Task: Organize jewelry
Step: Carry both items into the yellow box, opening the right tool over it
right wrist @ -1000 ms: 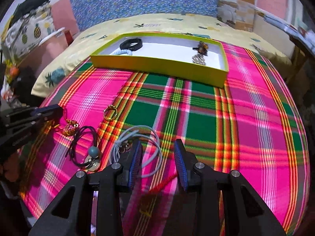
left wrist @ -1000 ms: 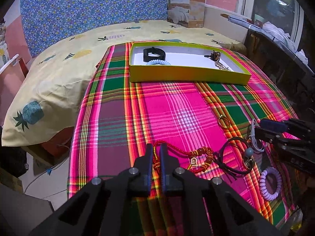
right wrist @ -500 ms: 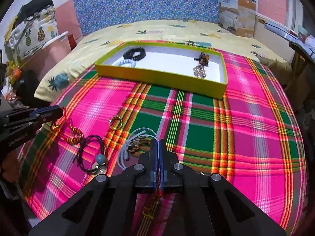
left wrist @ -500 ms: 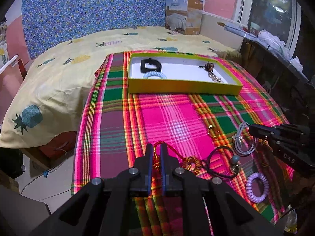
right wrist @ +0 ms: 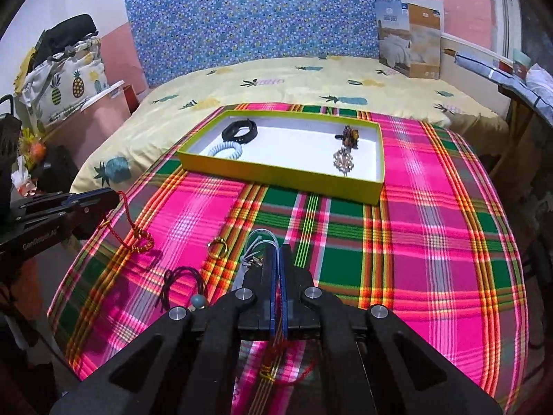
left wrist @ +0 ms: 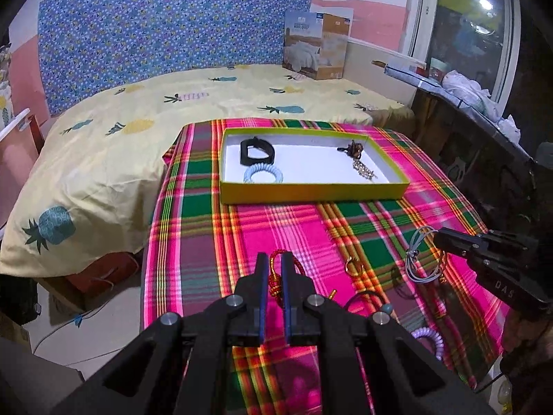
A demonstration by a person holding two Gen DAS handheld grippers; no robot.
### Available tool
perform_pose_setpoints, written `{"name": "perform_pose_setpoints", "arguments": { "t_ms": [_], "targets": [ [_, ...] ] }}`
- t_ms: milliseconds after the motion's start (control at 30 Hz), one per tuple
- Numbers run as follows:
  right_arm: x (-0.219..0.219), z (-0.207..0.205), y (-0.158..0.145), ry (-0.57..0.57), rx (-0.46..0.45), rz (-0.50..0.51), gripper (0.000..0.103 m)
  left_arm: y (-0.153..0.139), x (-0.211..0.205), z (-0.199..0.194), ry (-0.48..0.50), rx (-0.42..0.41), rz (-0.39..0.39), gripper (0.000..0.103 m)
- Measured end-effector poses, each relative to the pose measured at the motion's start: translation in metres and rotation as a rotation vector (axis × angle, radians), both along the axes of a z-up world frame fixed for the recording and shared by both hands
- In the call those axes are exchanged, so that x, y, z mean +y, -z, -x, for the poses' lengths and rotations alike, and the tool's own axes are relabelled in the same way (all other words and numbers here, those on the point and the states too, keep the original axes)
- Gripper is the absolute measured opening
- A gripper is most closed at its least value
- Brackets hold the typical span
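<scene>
My left gripper [left wrist: 271, 266] is shut on a red beaded cord bracelet [left wrist: 276, 278] and holds it above the plaid cloth; the bracelet hangs from it in the right wrist view [right wrist: 140, 240]. My right gripper [right wrist: 278, 259] is shut on a pale blue-grey cord necklace [right wrist: 257, 242], lifted off the cloth, also in the left wrist view [left wrist: 420, 252]. The yellow-green box [left wrist: 311, 192] at the far end holds a black band [left wrist: 255, 152], a pale blue coil tie [left wrist: 262, 174], a dark clip [left wrist: 354, 148] and a gold chain piece [left wrist: 364, 171].
On the cloth lie a gold ring [right wrist: 217, 247], a black cord bracelet with a teal bead [right wrist: 183, 282] and a lilac coil tie [left wrist: 430, 339]. A bed with a pineapple cover [left wrist: 121, 145] lies beyond; dark furniture [left wrist: 484, 159] stands to the right.
My right gripper closed on the pale cord necklace and lifted it. My left gripper rose with the red bracelet. Both pulled back from the cloth, so the box looks farther.
</scene>
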State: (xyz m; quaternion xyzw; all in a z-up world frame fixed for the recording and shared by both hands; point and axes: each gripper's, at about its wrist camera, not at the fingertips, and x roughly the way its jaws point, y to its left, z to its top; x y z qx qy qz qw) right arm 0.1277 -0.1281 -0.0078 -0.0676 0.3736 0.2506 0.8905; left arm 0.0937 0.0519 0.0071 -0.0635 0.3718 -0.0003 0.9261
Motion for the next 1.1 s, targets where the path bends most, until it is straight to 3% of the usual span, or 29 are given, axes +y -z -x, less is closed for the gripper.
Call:
{"name": "perform_pose_setpoints", "arguments": {
  "t_ms": [333,700,1100],
  "targets": [
    [-0.002,-0.022,-0.018,0.009,-0.039,-0.015,0.001,-0.017,-0.005,-0.029,0.024,-0.027,-0.01,0.007],
    [-0.009,-0.078,-0.033,0.051,-0.068,-0.04,0.001,-0.034,-0.006,-0.078,0.033,-0.05,-0.02,0.007],
    [-0.017,-0.142,-0.009,0.101,-0.014,-0.035,0.001,-0.019,-0.01,-0.137,0.047,-0.01,-0.006,0.007]
  ]
}}
